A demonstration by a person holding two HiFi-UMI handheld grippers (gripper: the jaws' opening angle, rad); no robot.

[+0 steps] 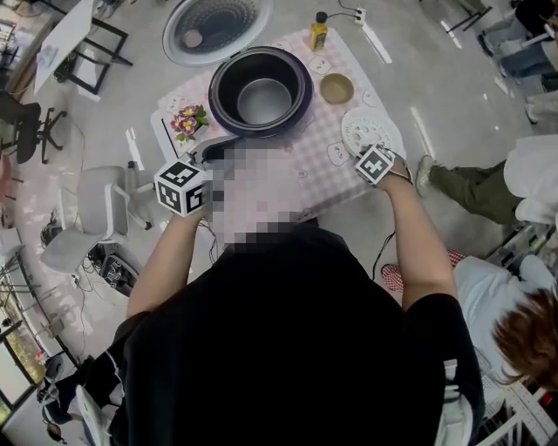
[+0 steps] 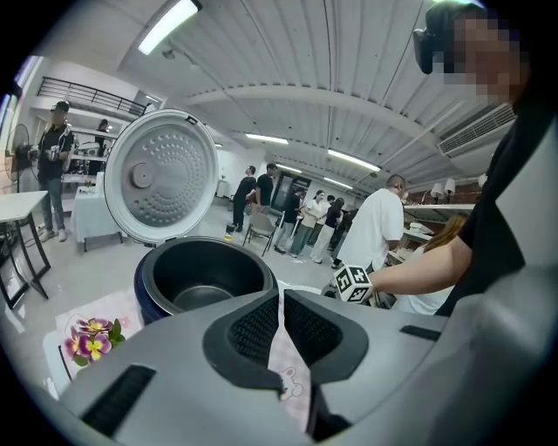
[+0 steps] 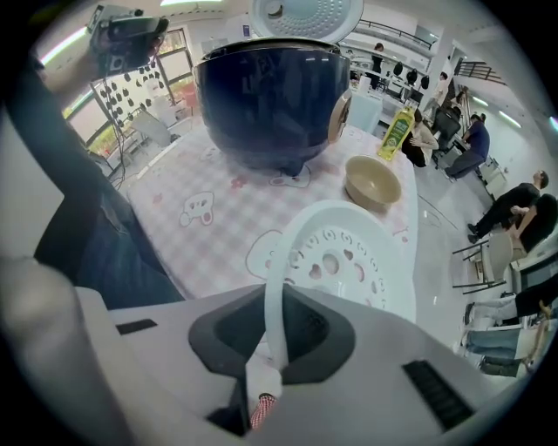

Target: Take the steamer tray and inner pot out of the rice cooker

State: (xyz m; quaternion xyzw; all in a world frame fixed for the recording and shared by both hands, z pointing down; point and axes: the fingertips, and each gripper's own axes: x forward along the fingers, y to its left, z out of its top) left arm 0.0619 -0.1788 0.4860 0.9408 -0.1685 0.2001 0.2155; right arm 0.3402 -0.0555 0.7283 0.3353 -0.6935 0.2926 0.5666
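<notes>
Held the white steamer tray by its near rim in the right gripper, fingers narrow and pressed on the thin edge, at the right side of the checked table, just near of the tan bowl. Could not tell whether touching the table. Left the inner pot seated in the dark rice cooker at the middle far part, lid up behind. Had the left gripper pinched together on nothing, near and left of the cooker, beside the flowers.
</notes>
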